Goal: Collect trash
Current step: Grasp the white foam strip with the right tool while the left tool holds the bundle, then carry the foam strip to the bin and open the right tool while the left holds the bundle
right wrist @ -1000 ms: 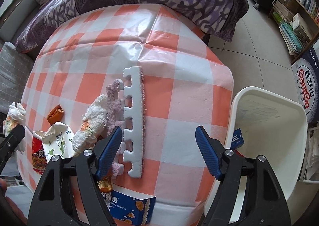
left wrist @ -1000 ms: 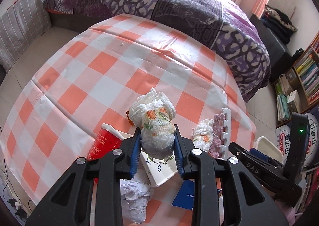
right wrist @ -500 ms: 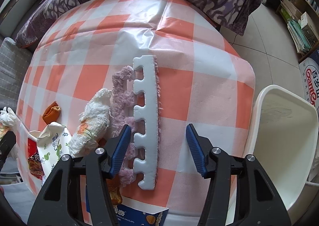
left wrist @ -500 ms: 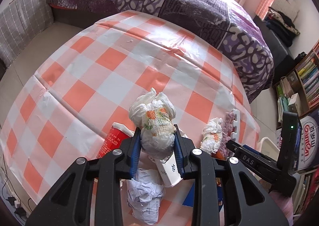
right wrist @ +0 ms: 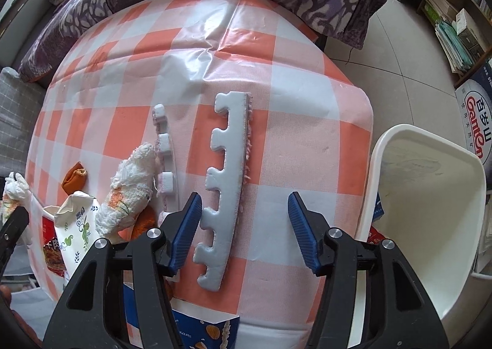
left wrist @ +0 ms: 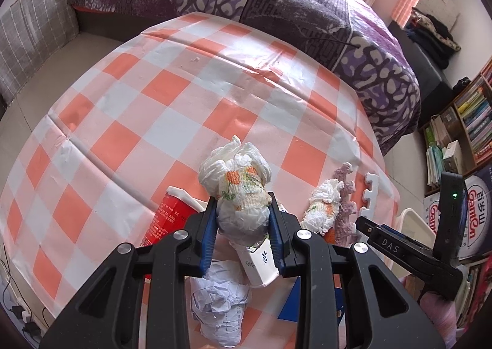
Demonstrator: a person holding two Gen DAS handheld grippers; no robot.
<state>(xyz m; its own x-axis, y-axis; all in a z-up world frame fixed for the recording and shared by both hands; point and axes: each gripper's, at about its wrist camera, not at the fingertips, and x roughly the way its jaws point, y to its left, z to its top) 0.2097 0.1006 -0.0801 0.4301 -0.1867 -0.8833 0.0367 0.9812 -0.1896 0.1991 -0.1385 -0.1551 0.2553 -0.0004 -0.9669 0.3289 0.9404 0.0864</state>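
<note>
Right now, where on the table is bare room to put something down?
The far half of the checked tablecloth, toward the bed, is bare. So is the strip between the foam strip and the white bin. The near edge is crowded: crumpled tissue, red cup, paper ball.

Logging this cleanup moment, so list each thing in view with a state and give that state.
left gripper: shut on crumpled tissue wad
crumpled tissue wad: held off the table
right gripper: open, empty
foam mat edge strip: flat on tablecloth, between the jaws
white bin: open, looks empty
paper cup: lying tipped
</note>
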